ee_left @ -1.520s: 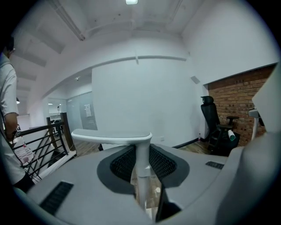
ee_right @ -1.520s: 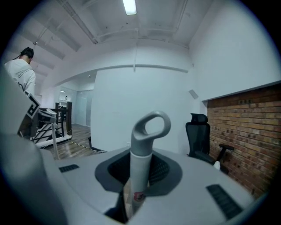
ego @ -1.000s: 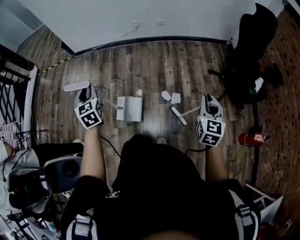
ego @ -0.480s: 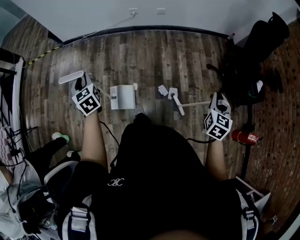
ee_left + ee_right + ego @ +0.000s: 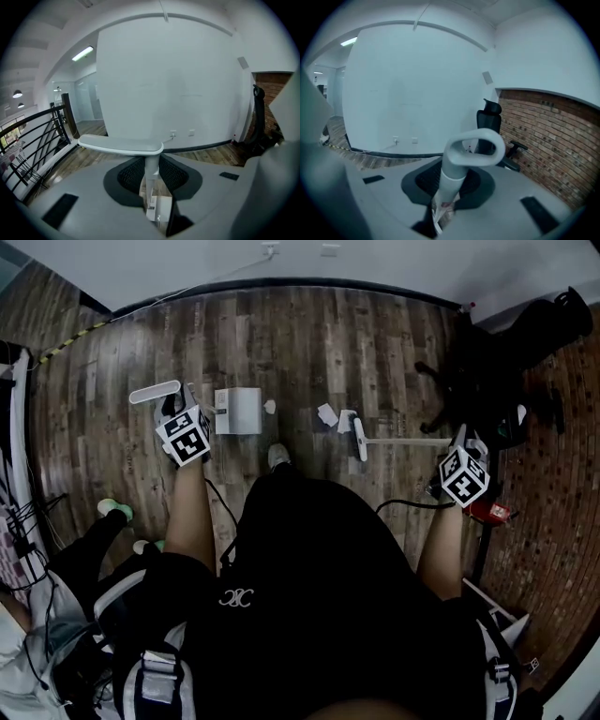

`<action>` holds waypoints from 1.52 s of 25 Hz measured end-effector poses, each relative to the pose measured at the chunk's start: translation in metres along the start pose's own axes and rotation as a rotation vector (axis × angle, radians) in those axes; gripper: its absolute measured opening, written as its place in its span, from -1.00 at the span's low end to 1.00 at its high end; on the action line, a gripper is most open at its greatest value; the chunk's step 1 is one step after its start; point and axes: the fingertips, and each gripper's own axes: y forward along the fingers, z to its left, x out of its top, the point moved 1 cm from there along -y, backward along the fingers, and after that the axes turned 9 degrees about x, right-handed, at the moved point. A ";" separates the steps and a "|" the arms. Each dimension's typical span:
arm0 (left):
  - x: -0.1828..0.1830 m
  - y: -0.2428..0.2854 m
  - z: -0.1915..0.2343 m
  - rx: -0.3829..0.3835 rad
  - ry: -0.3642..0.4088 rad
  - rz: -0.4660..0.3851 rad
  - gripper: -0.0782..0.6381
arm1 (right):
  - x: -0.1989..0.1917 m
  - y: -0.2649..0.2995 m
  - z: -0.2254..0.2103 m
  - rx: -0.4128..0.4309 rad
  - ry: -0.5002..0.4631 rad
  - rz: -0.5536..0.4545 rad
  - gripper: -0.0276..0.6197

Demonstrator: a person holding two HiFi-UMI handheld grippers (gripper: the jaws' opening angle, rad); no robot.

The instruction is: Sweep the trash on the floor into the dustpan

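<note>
In the head view my left gripper [image 5: 176, 409] is shut on the stem of the grey dustpan handle [image 5: 155, 392]. The white dustpan [image 5: 237, 411] rests on the wooden floor just right of it. A small white scrap [image 5: 270, 407] lies at the pan's right edge, and paper pieces [image 5: 327, 414] lie further right. The broom head [image 5: 360, 439] sits beside those papers. Its stick [image 5: 408, 442] runs right to my right gripper [image 5: 461, 444], which is shut on it. The left gripper view shows the T-bar handle [image 5: 121, 144] between the jaws. The right gripper view shows the broom's loop end [image 5: 474, 149].
A black office chair [image 5: 497, 371] stands at the right by the brick floor strip, with a red fire extinguisher [image 5: 493, 512] below my right hand. A railing and cables [image 5: 23, 512] fill the left edge, with someone's green shoes [image 5: 116, 510]. The white wall's baseboard [image 5: 281, 285] runs along the top.
My right gripper swung out to the right and lowered the broom stick flatter. The broom head went from below the papers to beside them. The dustpan now sits level with the small scrap.
</note>
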 end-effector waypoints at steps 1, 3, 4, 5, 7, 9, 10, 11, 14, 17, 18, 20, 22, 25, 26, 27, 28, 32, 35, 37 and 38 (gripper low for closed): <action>-0.006 0.007 0.000 -0.009 0.005 0.017 -0.51 | 0.005 0.001 -0.002 -0.020 0.007 -0.003 -0.72; -0.013 0.020 0.000 -0.022 0.012 0.041 -0.51 | 0.014 0.002 -0.004 -0.053 0.013 -0.010 -0.72; -0.016 0.028 0.001 -0.027 0.017 0.052 -0.51 | 0.019 0.004 -0.004 -0.067 0.010 -0.011 -0.72; -0.017 0.036 0.000 -0.033 0.023 0.062 -0.51 | 0.023 0.008 -0.002 -0.080 0.005 -0.010 -0.72; -0.020 0.053 -0.001 -0.039 0.039 0.071 -0.51 | 0.029 0.018 0.004 -0.096 -0.013 -0.002 -0.72; -0.022 0.061 -0.002 -0.039 0.043 0.059 -0.51 | 0.026 0.031 0.015 -0.087 -0.038 0.013 -0.72; -0.020 0.064 -0.002 -0.040 0.033 0.052 -0.51 | 0.023 0.040 0.024 -0.073 -0.050 0.024 -0.72; -0.017 0.066 -0.003 -0.044 0.020 0.048 -0.51 | 0.021 0.050 0.034 -0.053 -0.060 0.035 -0.72; -0.011 0.069 -0.009 -0.065 -0.001 0.050 -0.51 | 0.017 0.078 0.072 0.029 -0.093 0.068 -0.72; -0.012 0.067 -0.013 -0.083 0.009 0.044 -0.51 | 0.014 0.098 0.119 0.162 -0.150 0.093 -0.72; -0.012 0.067 -0.012 -0.081 0.005 0.043 -0.51 | 0.014 0.104 0.139 0.229 -0.177 0.099 -0.72; -0.013 0.065 -0.009 -0.069 -0.015 0.045 -0.51 | 0.010 0.109 0.177 0.385 -0.219 0.096 -0.72; -0.016 0.054 -0.011 -0.062 -0.021 0.041 -0.51 | 0.010 0.106 0.204 0.526 -0.224 0.080 -0.72; -0.013 0.054 -0.011 -0.068 -0.017 0.033 -0.51 | 0.021 0.114 0.245 0.613 -0.208 0.078 -0.71; -0.011 0.060 -0.008 -0.071 -0.017 0.032 -0.51 | 0.026 0.120 0.260 0.619 -0.206 0.087 -0.71; -0.011 0.065 -0.006 -0.074 -0.017 0.033 -0.51 | 0.030 0.125 0.274 0.621 -0.204 0.095 -0.71; -0.012 0.068 -0.005 -0.075 -0.014 0.036 -0.51 | 0.033 0.128 0.284 0.624 -0.199 0.101 -0.70; -0.011 0.073 -0.004 -0.076 -0.015 0.039 -0.51 | 0.046 0.140 0.310 0.635 -0.108 0.117 -0.67; -0.011 0.075 -0.004 -0.078 -0.028 0.050 -0.51 | 0.053 0.150 0.327 0.649 0.001 0.151 -0.63; -0.013 0.074 -0.004 -0.078 -0.032 0.051 -0.51 | 0.060 0.152 0.344 0.669 0.045 0.161 -0.61; -0.013 0.074 -0.004 -0.079 -0.031 0.049 -0.51 | 0.064 0.152 0.352 0.678 0.057 0.157 -0.61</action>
